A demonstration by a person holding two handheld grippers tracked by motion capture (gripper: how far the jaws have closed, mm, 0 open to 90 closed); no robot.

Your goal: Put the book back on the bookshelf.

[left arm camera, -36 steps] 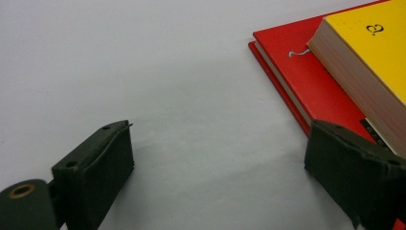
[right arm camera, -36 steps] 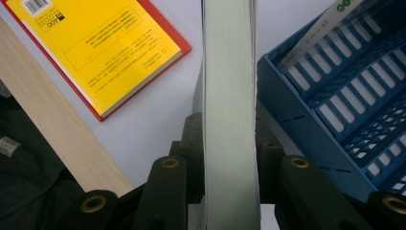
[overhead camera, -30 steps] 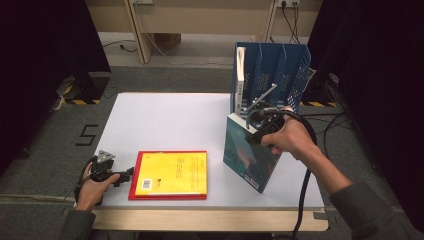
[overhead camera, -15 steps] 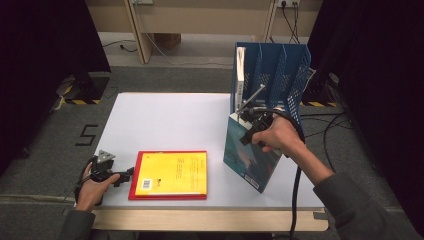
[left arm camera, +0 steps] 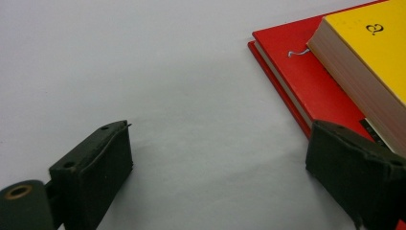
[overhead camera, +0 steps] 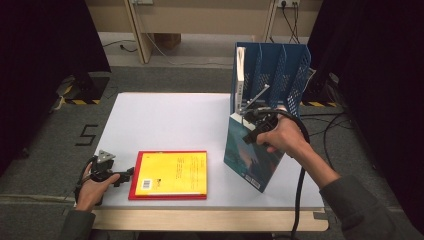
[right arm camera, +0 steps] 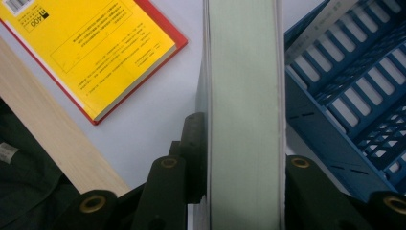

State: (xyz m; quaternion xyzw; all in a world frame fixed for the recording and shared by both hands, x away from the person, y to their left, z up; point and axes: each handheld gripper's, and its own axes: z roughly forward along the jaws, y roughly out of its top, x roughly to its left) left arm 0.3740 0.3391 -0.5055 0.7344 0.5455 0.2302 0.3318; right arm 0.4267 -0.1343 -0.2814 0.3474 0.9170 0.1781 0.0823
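Note:
A teal book stands on edge on the white table, just in front of the blue file rack. My right gripper is shut on its top edge. The jaws have just been closing, and in the right gripper view they press both sides of the pale page block. A yellow book lies flat on a red book near the front edge. My left gripper rests on the table beside them, open, with bare table between its jaws and the red book by one jaw.
The rack has several upright slots, and a white-spined book stands in the leftmost one. The rack's blue mesh wall is close beside the held book. The table's wooden front edge runs below the yellow book. Cables trail off the right side.
My right hand has shifted slightly to the left along the top of the teal book. The left hand and the stacked books have not moved.

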